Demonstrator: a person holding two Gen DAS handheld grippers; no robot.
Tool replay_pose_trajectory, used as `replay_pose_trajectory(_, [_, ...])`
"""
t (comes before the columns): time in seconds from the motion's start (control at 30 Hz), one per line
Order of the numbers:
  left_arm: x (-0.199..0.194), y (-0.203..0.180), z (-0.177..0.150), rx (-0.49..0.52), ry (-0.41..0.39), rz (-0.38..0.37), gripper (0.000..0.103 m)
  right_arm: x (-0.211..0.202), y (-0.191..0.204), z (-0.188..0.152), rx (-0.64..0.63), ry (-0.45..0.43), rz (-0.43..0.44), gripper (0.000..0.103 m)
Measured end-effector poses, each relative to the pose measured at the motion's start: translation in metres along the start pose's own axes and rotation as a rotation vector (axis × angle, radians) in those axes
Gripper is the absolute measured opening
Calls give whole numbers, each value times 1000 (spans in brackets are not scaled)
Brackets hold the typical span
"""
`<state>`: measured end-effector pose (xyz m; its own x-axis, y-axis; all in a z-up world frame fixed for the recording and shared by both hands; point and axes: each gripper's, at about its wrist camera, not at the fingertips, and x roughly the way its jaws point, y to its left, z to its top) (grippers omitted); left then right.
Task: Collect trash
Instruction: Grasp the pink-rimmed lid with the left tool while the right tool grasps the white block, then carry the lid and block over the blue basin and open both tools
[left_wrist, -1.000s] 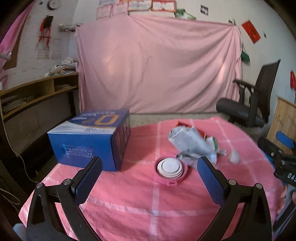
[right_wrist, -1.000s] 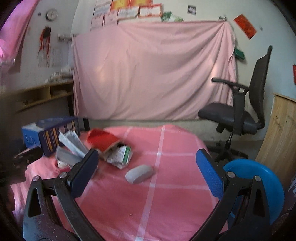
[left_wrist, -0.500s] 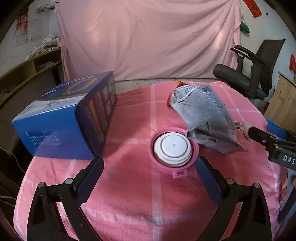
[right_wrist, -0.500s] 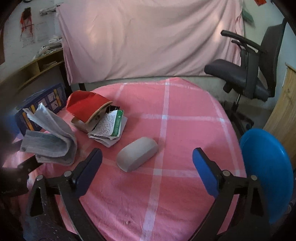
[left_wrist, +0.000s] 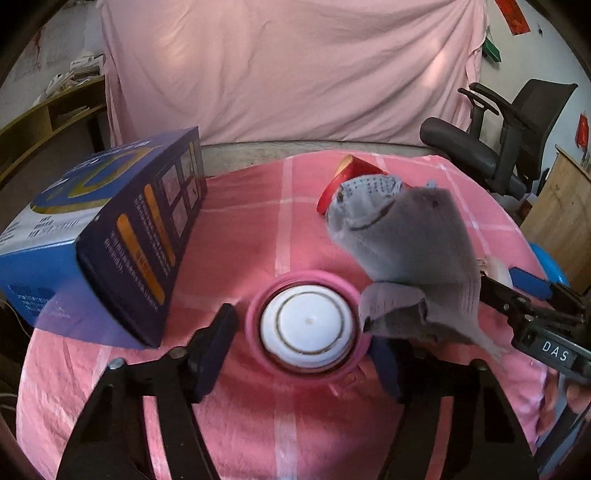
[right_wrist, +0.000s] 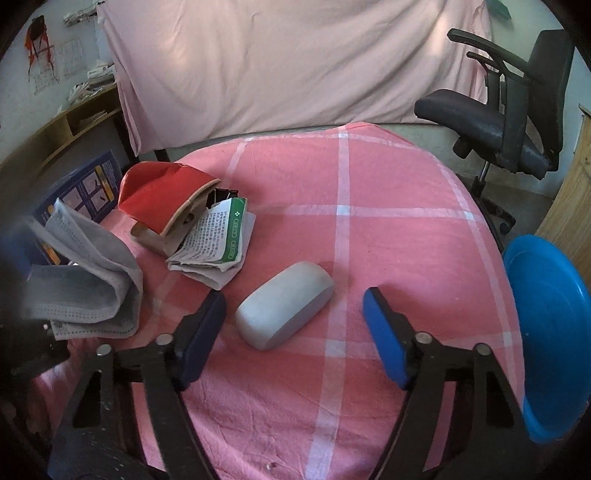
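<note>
My left gripper (left_wrist: 304, 347) is open, its jaws on either side of a pink-rimmed white round lid (left_wrist: 306, 326) on the pink tablecloth. A crumpled grey cloth (left_wrist: 406, 254) lies just right of the lid and covers the right finger's tip. My right gripper (right_wrist: 293, 338) is open and empty, jaws on either side of a grey oval case (right_wrist: 284, 304). The grey cloth (right_wrist: 88, 280), a red-and-tan folded thing (right_wrist: 166, 195) and a green-and-white paper packet (right_wrist: 218, 236) lie to its left.
A large blue box (left_wrist: 103, 229) stands on the table's left part. A blue bin (right_wrist: 550, 332) sits beyond the table's right edge. A black office chair (right_wrist: 498, 107) stands behind the table, in front of a pink sheet.
Both grippers have moved forward and down toward the table. The left has closed in around the lid, the right around the grey case. Both jaws stay open.
</note>
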<state>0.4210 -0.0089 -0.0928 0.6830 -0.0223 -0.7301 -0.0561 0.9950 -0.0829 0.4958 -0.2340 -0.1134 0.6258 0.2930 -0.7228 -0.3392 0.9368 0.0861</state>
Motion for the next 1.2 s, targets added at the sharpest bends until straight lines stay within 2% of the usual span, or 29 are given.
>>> replay_pose_trajectory(0.03, [-1,-1,1,2,-3,-2,53,-1,-1,0,5,-2,2,86])
replay_pose_trajectory(0.13, [-3,-1,0,8,-9,8,53,-1,-2,-2,20,-3,14,70])
replay_pose_trajectory(0.33, [-14,7,-7,-44,-35,9,53,-6,-9,-5,55,-13,48,56])
replay_pose_trajectory(0.53, [-37,9,-26,-96,-78,3,53,-16,-11,-10,63,-32,79,56])
replay_pose_trajectory(0.77, [-67,-5,-41,-97,-144,-24,52,-42,-15,-19,70,-137,151,56])
replay_pose_trajectory(1.0, [-96,-33,-37,-23,-264,-61,53,-80,-19,-29,57,-304,184,56])
replay_pose_trajectory(1.2, [-115,-63,-20,51,-374,-95,53,-114,-29,-31,55,-471,170,56])
